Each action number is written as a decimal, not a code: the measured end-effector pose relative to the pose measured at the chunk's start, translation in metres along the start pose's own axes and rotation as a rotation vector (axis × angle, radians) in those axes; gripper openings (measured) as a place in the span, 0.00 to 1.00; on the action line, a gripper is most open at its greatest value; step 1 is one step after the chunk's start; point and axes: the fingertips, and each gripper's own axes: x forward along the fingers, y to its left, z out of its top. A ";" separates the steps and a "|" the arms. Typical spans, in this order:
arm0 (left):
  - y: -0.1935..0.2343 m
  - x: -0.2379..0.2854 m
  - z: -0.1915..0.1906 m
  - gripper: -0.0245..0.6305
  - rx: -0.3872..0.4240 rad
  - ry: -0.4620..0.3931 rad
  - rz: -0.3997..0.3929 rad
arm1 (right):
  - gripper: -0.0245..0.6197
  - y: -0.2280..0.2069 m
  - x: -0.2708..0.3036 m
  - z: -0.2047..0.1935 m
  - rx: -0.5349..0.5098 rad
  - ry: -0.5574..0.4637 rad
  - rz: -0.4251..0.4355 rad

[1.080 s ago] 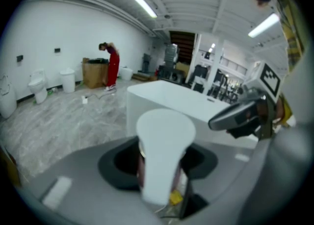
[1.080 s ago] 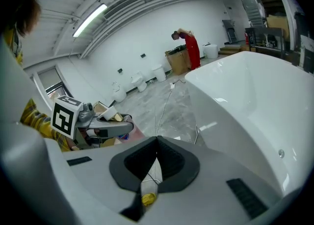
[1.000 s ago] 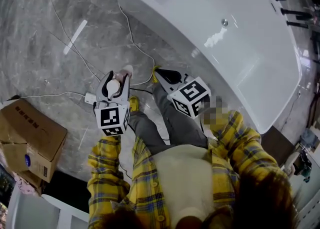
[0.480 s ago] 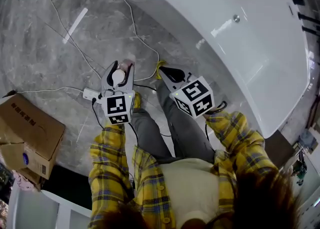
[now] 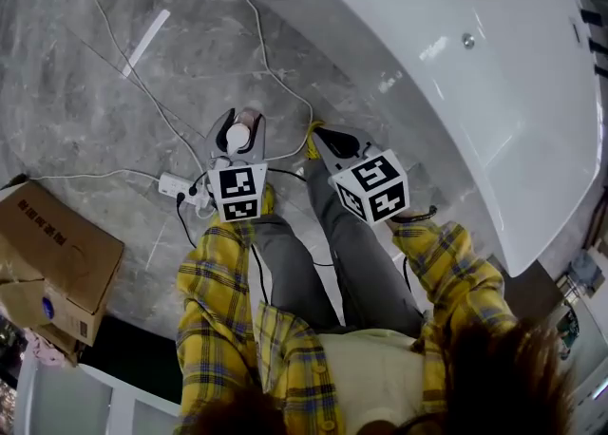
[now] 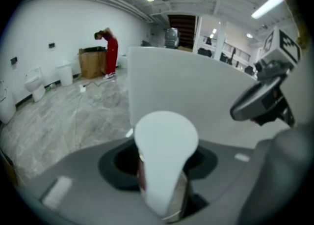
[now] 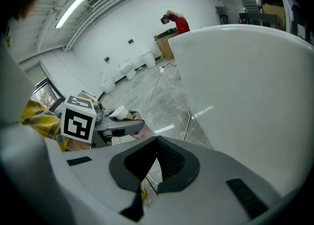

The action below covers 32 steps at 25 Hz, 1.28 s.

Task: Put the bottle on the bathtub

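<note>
My left gripper [image 5: 241, 137] is shut on the bottle [image 5: 237, 133], a small bottle with a rounded white cap, held upright above the marble floor. In the left gripper view the bottle [image 6: 165, 162] fills the space between the jaws, with the bathtub [image 6: 196, 94] wall just ahead. The white bathtub [image 5: 427, 72] runs across the upper right of the head view. My right gripper [image 5: 325, 140] hangs beside the left one, nearer the tub, shut with nothing in it. In the right gripper view its pads [image 7: 162, 155] meet at the tips, and the left gripper [image 7: 122, 126] with the bottle [image 7: 117, 113] shows at the left.
Cables and a white power strip [image 5: 177, 185] lie on the grey marble floor by my feet. A cardboard box [image 5: 52, 262] sits at the left. A person in red [image 6: 112, 52] stands far off by boxes, and toilets [image 6: 34, 82] line the wall.
The left gripper has carried the bottle to the right and forward, closer to the right gripper and the tub. The right gripper has barely moved.
</note>
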 end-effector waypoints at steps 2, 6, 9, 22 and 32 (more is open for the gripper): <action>0.003 0.013 -0.006 0.36 0.013 0.004 -0.002 | 0.06 -0.005 0.010 -0.004 -0.001 0.006 -0.004; 0.008 0.036 -0.018 0.36 0.035 0.013 0.003 | 0.06 -0.012 0.028 -0.013 -0.015 0.021 -0.009; 0.010 0.056 -0.030 0.36 0.047 0.022 0.002 | 0.06 -0.019 0.042 -0.021 -0.019 0.029 -0.016; 0.023 0.124 -0.086 0.36 0.092 0.094 -0.003 | 0.06 -0.033 0.072 -0.061 -0.045 0.089 -0.013; 0.024 0.163 -0.103 0.36 0.112 0.128 -0.020 | 0.06 -0.062 0.076 -0.071 -0.006 0.076 -0.075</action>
